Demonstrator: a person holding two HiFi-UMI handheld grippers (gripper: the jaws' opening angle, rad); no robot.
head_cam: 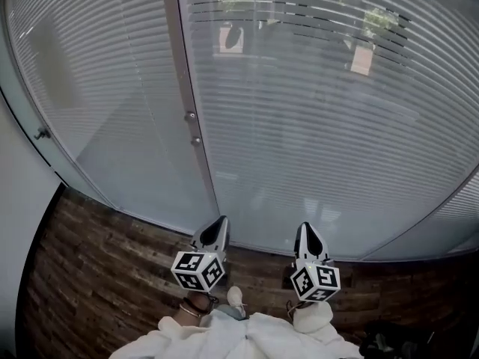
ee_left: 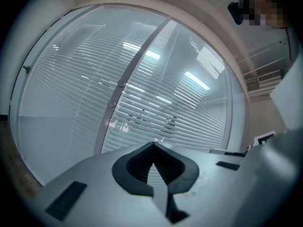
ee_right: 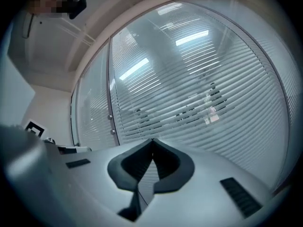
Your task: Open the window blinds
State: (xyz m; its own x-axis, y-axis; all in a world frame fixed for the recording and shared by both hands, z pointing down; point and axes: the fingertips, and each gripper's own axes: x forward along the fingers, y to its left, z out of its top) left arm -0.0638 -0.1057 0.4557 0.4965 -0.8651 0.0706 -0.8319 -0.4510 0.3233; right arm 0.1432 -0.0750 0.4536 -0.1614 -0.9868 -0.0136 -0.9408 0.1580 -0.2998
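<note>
At the glass wall: blinds point(head_cam: 322, 133) hang behind the panes, slats mostly closed, with a few dark gaps near the top. Left gripper point(head_cam: 220, 223) and right gripper point(head_cam: 305, 229) sit side by side over the wood floor point(head_cam: 97, 275), both pointing at the panes. Each pair of jaws is pressed together tip to tip, holding and touching nothing. Two knobs point(head_cam: 193, 128) sit on the frame post point(head_cam: 178, 73), up-left of both.
</note>
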